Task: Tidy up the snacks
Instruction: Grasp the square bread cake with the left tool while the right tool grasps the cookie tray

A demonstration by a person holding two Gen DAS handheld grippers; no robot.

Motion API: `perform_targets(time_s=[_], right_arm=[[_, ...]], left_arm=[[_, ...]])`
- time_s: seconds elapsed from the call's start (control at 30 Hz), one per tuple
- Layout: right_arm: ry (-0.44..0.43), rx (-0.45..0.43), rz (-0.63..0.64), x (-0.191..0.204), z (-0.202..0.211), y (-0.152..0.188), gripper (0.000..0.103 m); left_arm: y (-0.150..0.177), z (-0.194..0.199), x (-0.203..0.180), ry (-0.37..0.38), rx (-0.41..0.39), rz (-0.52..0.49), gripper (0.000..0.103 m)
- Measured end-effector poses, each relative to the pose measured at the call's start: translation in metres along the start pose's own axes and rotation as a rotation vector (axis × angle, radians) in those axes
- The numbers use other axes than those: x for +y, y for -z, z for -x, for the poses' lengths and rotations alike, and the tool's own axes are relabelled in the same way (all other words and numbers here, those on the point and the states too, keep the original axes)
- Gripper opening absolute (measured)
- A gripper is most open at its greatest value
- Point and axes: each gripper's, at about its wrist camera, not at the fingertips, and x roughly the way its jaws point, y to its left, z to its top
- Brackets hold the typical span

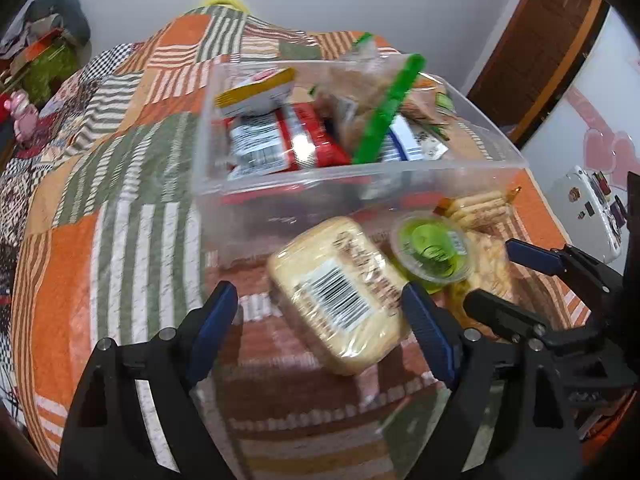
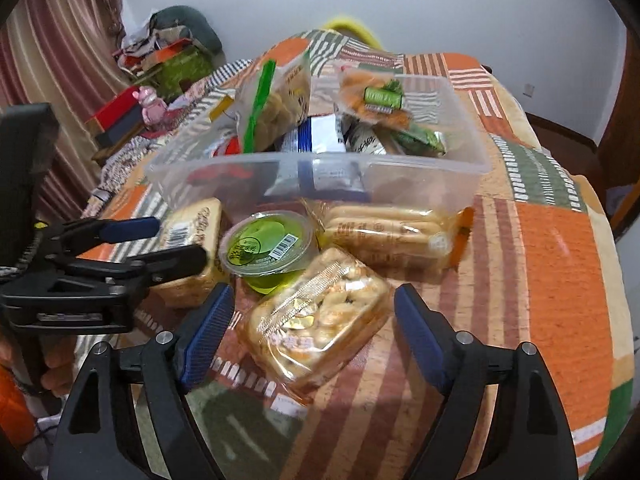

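A clear plastic bin [image 1: 360, 178] [image 2: 420, 178] holds several snack packs on a patchwork quilt. In front of it lie a pale wrapped cake with a barcode [image 1: 340, 292] [image 2: 192, 240], a green jelly cup [image 1: 432, 248] [image 2: 268, 244], a pack of long biscuits [image 2: 392, 236] [image 1: 480, 210] and a wrapped nut pastry [image 2: 316, 320]. My left gripper [image 1: 320, 316] is open with its jaws either side of the barcode cake. My right gripper [image 2: 314, 320] is open with its jaws either side of the nut pastry. Each gripper shows in the other's view, the left one [image 2: 160, 240] and the right one [image 1: 504, 272].
The quilt [image 1: 120, 240] [image 2: 540, 260] covers the whole surface and drops off at the sides. A cluttered pile with boxes and a pink toy [image 2: 150, 106] stands at the far left. A brown door [image 1: 540, 40] is at the right.
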Motion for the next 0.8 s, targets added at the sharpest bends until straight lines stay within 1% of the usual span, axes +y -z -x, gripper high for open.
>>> perform_targets(time_s=[0.17,0.33,0.43,0.53,0.63,0.7,0.8], right_arm=[[0.009,0.03,0.006,-0.001,-0.005,0.003,0.08],[0.038,0.04,-0.007,-0.02,0.004,0.013,0.08],[0.037,0.042,-0.041,-0.032,0.013,0.018,0.08],[0.038,0.037,-0.047,-0.037,0.02,0.021,0.08],[0.024,0.018,-0.041,-0.036,0.024,0.019,0.08],[0.008,0.013,-0.039,-0.033,0.023,0.017,0.08],[0.003,0.014,-0.022,-0.028,0.018,0.013,0.08]], left_arm=[[0.008,0.008,0.016,-0.026,-0.001,0.005,0.088],[0.005,0.013,0.025,-0.037,0.004,0.022,0.088],[0.0,0.013,0.016,0.004,0.0,0.021,0.088],[-0.005,0.006,-0.003,0.064,0.02,0.003,0.088],[-0.007,-0.008,-0.017,0.075,0.055,-0.024,0.089],[-0.006,-0.018,-0.023,0.02,0.069,-0.052,0.089],[-0.001,-0.022,-0.018,-0.01,0.08,-0.048,0.089]])
